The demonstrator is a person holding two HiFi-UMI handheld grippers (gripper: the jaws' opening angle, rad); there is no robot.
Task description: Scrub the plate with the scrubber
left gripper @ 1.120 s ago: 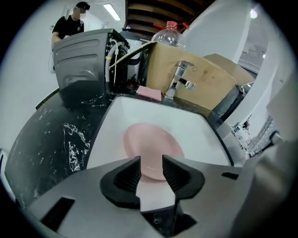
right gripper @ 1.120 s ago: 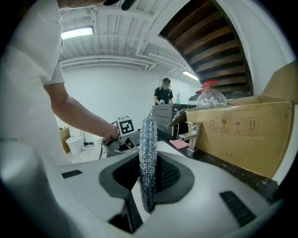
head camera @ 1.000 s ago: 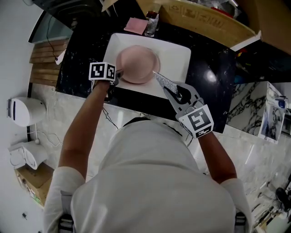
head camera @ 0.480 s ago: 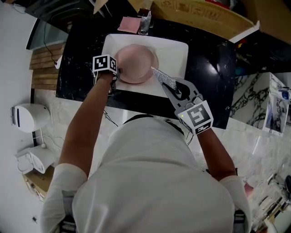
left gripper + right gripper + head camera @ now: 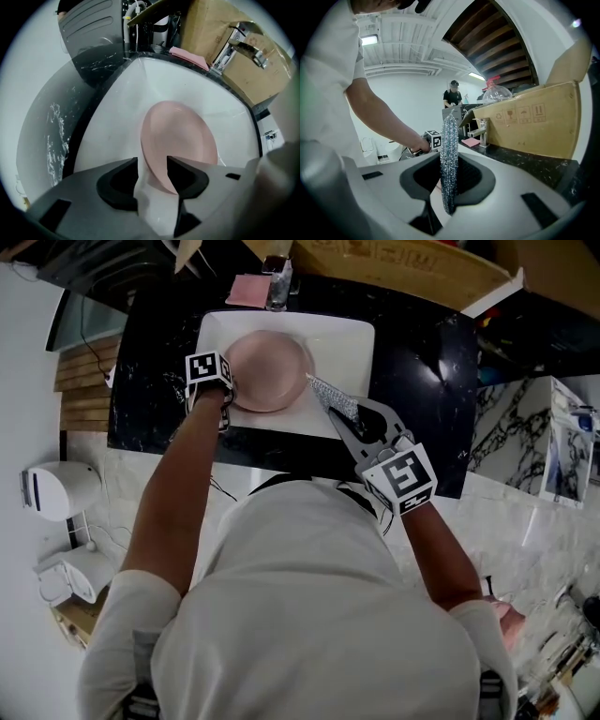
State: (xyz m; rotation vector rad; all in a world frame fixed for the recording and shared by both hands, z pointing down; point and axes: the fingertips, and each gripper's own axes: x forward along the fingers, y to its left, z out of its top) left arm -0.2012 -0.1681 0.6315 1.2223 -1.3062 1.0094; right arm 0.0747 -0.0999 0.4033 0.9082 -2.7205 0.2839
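Observation:
A pink plate [image 5: 267,369] lies in the white sink [image 5: 352,343]. My left gripper [image 5: 223,390] points straight down at the plate's left edge. In the left gripper view the plate [image 5: 180,136] has its near rim between the jaws of my left gripper [image 5: 152,160]; they have just been opening and stand open, with a gap beside the rim. My right gripper [image 5: 345,413] is shut on a silvery mesh scrubber [image 5: 333,397], held just off the plate's right edge. The scrubber [image 5: 449,150] stands on edge between the pads of the right gripper [image 5: 450,164].
A faucet [image 5: 234,47] and a folded pink cloth [image 5: 187,55] sit at the sink's far rim. An open cardboard box [image 5: 529,122] stands behind them. Black marbled counter [image 5: 422,371] surrounds the sink. A person [image 5: 452,98] stands far back.
My left gripper has sunk a little at the plate's left edge. My right gripper stays beside the plate with the scrubber in it.

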